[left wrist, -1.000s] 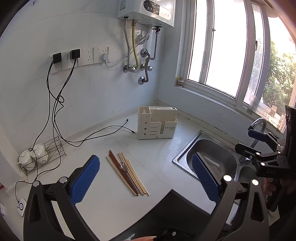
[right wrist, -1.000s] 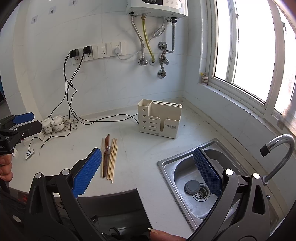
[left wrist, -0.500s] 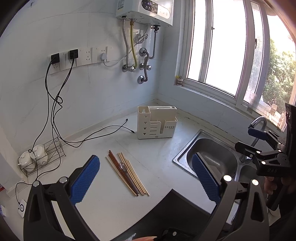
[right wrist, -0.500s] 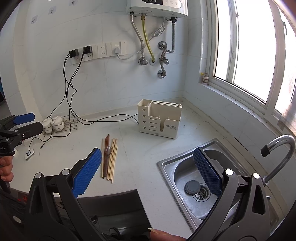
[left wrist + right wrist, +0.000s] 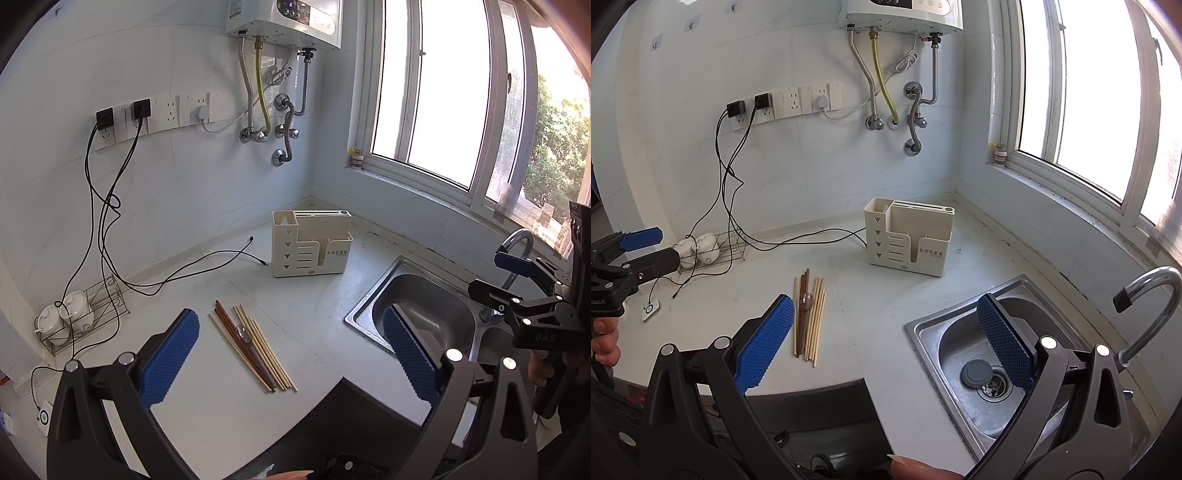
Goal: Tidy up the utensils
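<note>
**Chopsticks lie loose, both grippers held wide**

The chopsticks lie bundled flat on the white tabletop, low and centre in the left wrist view, their long axis slanting from upper left to lower right. A cream utensil holder stands upright behind them, well apart. The left gripper and right gripper both hover with fingers spread, holding nothing.

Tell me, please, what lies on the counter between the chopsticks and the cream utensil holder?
Only bare white countertop separates the chopsticks from the utensil holder; the right wrist view shows it, and the black cable runs behind that stretch.
</note>
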